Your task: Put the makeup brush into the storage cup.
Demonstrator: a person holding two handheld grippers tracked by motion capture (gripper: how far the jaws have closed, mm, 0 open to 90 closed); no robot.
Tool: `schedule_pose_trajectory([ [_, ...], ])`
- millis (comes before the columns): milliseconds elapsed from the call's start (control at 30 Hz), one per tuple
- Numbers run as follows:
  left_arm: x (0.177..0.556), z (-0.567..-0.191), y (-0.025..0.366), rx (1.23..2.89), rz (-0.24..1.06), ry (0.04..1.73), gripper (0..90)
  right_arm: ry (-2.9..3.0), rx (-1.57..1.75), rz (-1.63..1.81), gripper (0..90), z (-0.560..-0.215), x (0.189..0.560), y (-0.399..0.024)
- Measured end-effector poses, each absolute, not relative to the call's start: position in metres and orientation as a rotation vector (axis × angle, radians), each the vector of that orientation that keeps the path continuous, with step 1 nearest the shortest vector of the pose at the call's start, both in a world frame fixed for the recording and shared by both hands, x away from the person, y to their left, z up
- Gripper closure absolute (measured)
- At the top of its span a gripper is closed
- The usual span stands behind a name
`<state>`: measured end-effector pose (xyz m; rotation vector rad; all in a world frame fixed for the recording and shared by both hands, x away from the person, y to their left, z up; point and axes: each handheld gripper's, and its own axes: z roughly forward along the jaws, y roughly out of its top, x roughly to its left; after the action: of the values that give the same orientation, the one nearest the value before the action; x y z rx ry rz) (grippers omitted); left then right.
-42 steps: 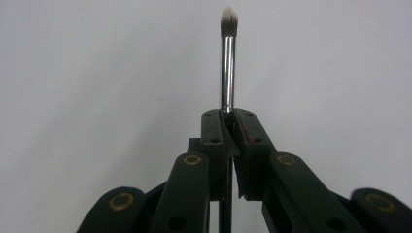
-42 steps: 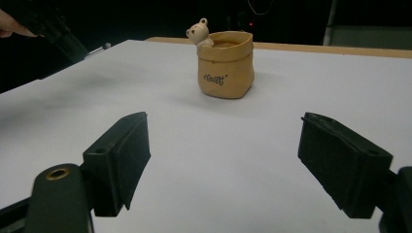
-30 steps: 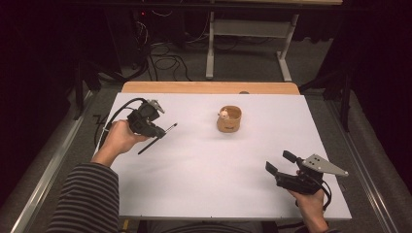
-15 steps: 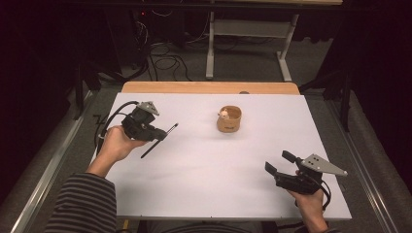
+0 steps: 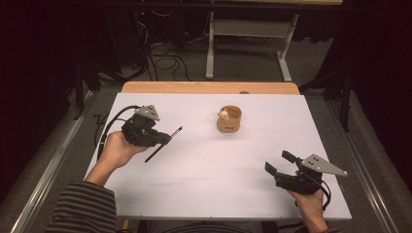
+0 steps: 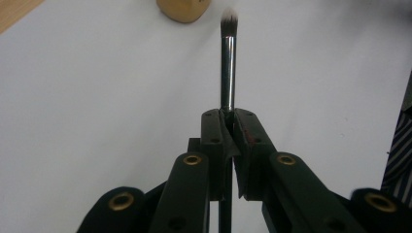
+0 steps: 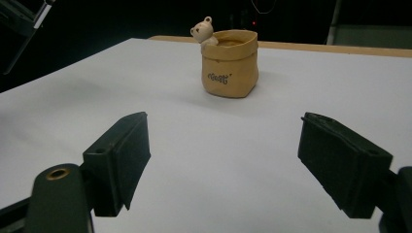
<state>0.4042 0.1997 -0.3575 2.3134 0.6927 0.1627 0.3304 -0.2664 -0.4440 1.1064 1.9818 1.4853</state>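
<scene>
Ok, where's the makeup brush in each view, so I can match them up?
High view: brush at left, clamped in the left gripper, slanting over the white table.
Left gripper view: centre, rising from the closed jaws, bristles up top.
Right gripper view: top left corner, a dark slanted handle.
Shared landmark: the tan bear pot.

Only one piece of lettering: a short dark word in curly script on the front wall of the tan bag-shaped pot [image 7: 229,63], printed below the bear figure [image 7: 203,31] perched at the rim's 10 o'clock. Too small and ornate to spell out with certainty. Nothing else legible anywhere.
</scene>
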Motion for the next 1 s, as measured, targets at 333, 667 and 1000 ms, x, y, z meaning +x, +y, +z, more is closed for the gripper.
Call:
schedule_pose_trajectory([
  [333,0.388,-0.354,0.199,2.247,0.154,0.638,83.7,1.987,1.104,1.487,20.3,-0.444,0.33,-0.266],
  [667,0.376,-0.356,0.201,2.195,0.148,0.619,83.6,1.99,1.101,1.487,20.4,-0.444,0.33,-0.266],
  [1000,0.363,-0.364,0.204,2.12,0.127,0.62,83.6,1.995,1.098,1.491,20.5,-0.444,0.33,-0.265],
])
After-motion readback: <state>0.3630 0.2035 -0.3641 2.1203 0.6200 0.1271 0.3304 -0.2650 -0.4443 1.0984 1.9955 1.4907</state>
